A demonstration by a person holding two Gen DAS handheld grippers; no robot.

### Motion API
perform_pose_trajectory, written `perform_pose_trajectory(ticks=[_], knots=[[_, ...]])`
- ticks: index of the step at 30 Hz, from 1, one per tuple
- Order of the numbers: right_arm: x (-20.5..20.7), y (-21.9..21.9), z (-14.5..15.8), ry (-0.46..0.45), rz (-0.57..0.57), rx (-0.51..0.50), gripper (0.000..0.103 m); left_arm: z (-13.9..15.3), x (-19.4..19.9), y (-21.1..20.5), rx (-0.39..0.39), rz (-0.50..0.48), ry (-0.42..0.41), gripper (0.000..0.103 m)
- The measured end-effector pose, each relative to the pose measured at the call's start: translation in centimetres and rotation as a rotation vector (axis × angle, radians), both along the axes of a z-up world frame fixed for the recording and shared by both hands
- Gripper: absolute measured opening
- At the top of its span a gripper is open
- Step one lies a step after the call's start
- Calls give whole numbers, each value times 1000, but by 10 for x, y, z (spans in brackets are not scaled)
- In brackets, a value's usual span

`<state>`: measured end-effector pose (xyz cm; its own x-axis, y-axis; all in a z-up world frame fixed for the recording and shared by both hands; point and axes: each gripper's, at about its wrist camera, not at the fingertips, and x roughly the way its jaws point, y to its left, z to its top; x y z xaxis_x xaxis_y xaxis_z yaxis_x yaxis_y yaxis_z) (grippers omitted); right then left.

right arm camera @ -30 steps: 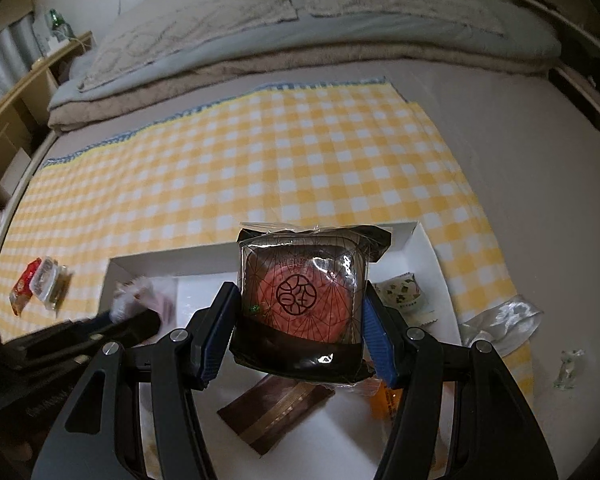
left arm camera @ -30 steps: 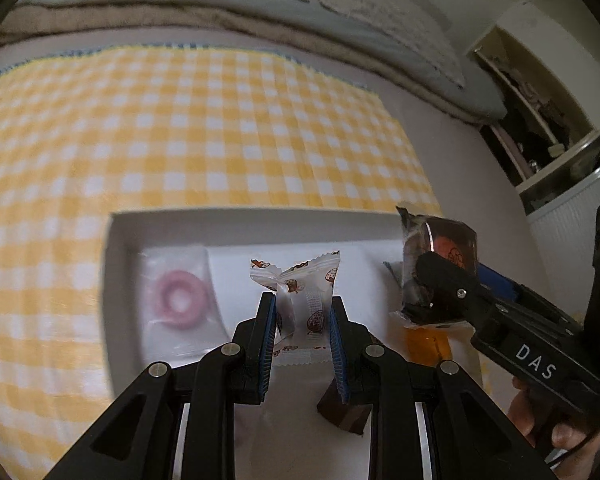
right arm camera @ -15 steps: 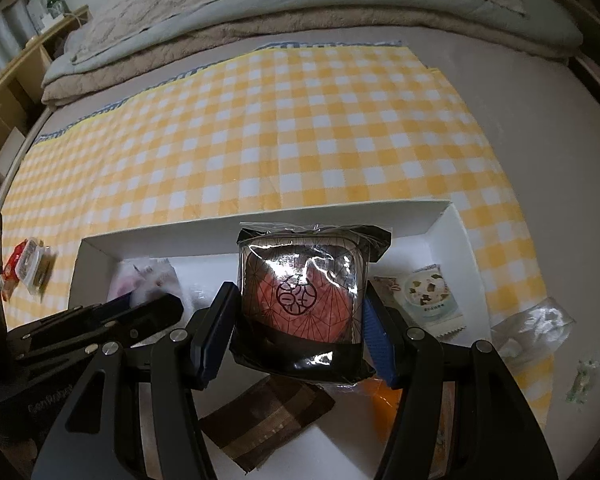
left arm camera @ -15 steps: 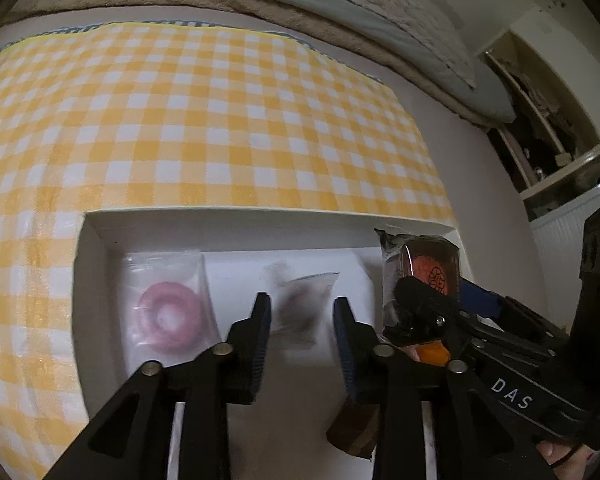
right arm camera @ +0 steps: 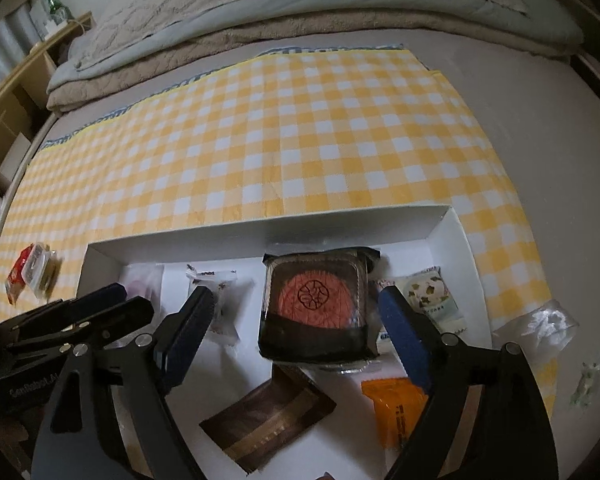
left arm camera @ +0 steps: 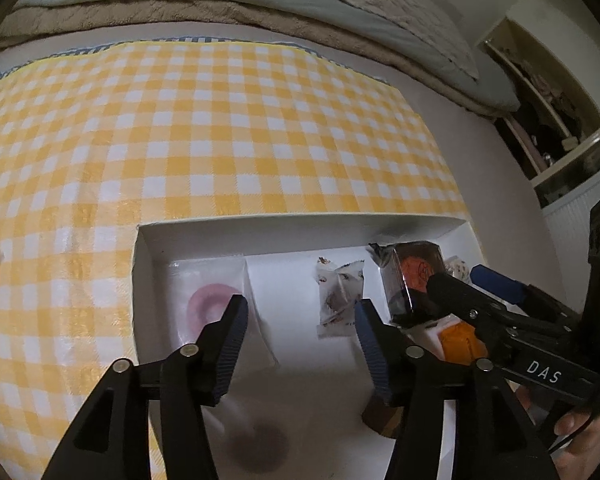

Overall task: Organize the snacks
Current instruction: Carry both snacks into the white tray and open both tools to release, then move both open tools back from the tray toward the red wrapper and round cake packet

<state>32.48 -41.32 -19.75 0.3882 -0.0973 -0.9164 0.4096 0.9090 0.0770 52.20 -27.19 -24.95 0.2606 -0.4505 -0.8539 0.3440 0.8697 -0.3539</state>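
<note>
A white box (left arm camera: 300, 221) lies on the yellow checked cloth with several snacks in it. My left gripper (left arm camera: 300, 322) hangs over the box, its jaws opening with nothing between them. A small white candy wrapper (left arm camera: 340, 298) lies just ahead of its right finger, and a pink ring sweet in a clear packet (left arm camera: 206, 306) lies by its left finger. My right gripper (right arm camera: 295, 294) is opening too. The red cake in a dark clear pack (right arm camera: 314, 306) rests on the box floor between its fingers, with both pads clear of it.
In the box (right arm camera: 268, 224) also lie a brown packet (right arm camera: 268, 420), an orange packet (right arm camera: 396, 408) and a green-and-white packet (right arm camera: 428, 296). On the cloth sit a clear wrapper (right arm camera: 540, 324) at right and red and white snacks (right arm camera: 32, 276) at left. Folded bedding lies beyond.
My left gripper let go of the white candy, which now lies in the box, and its jaws spread. My right gripper opened off the red cake pack, now resting in the box.
</note>
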Motion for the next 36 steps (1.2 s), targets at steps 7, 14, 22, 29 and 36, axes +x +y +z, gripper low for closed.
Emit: perform_pose_trajectory(ticks=[7, 14, 22, 29, 36], knots=[[-13, 2, 9, 3, -8, -10, 86, 10, -14, -1, 22, -23, -29, 69], [-28, -4, 22, -15, -49, -16, 86, 23, -27, 0, 43, -41, -57, 79], [-47, 4, 40, -46, -54, -71, 103, 44, -43, 14, 64, -38, -96, 102], [-65, 11, 58, -57, -71, -119, 103, 67, -64, 29, 85, -48, -143, 103], [-81, 23, 81, -94, -72, -145, 103, 95, -85, 49, 95, -43, -169, 103]])
